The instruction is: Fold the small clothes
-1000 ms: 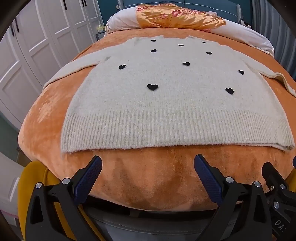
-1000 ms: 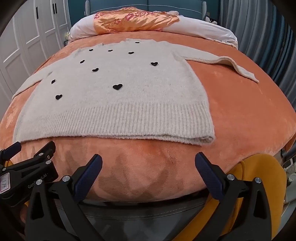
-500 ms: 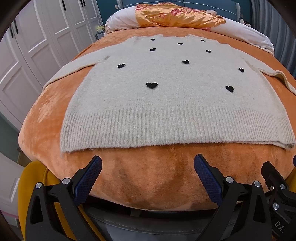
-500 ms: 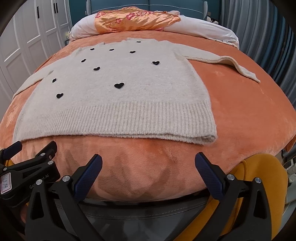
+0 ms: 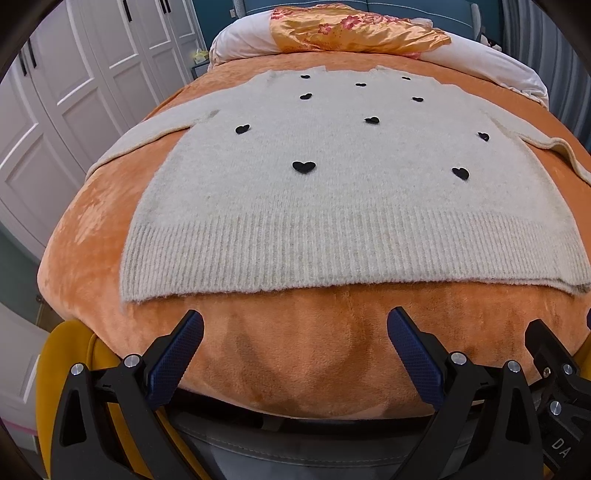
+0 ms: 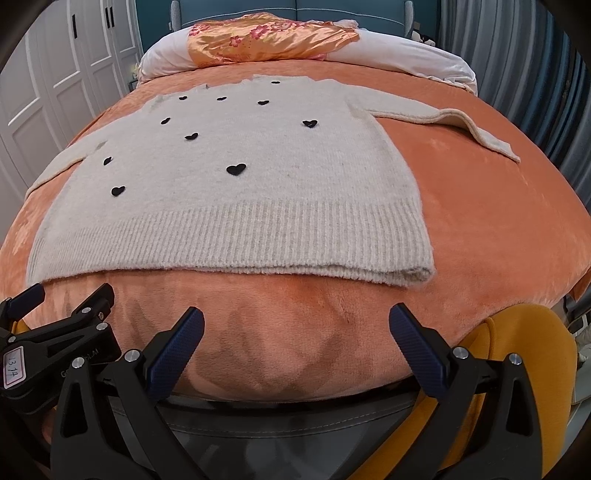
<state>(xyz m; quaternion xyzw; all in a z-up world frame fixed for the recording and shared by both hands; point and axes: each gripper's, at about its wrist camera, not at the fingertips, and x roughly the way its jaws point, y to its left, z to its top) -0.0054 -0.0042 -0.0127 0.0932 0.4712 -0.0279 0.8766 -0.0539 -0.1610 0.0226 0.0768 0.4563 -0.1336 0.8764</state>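
A cream knit sweater [image 5: 332, 192] with small black hearts lies flat, front up, on the orange blanket, its ribbed hem toward me and both sleeves spread sideways. It also shows in the right wrist view [image 6: 236, 192]. My left gripper [image 5: 295, 347] is open and empty, just short of the hem's middle-left. My right gripper [image 6: 295, 347] is open and empty, just short of the hem's right part. The left gripper's body [image 6: 55, 343] shows at the lower left of the right wrist view.
The orange blanket [image 5: 295, 350] covers the bed. White pillows with an orange floral cover [image 5: 351, 33] lie at the head. White wardrobe doors [image 5: 55, 110] stand on the left. A yellow chair [image 6: 517, 387] is by the bed's near edge.
Both grippers have crept slightly forward toward the hem; the sweater sits a little nearer in both views. Nothing was grasped.
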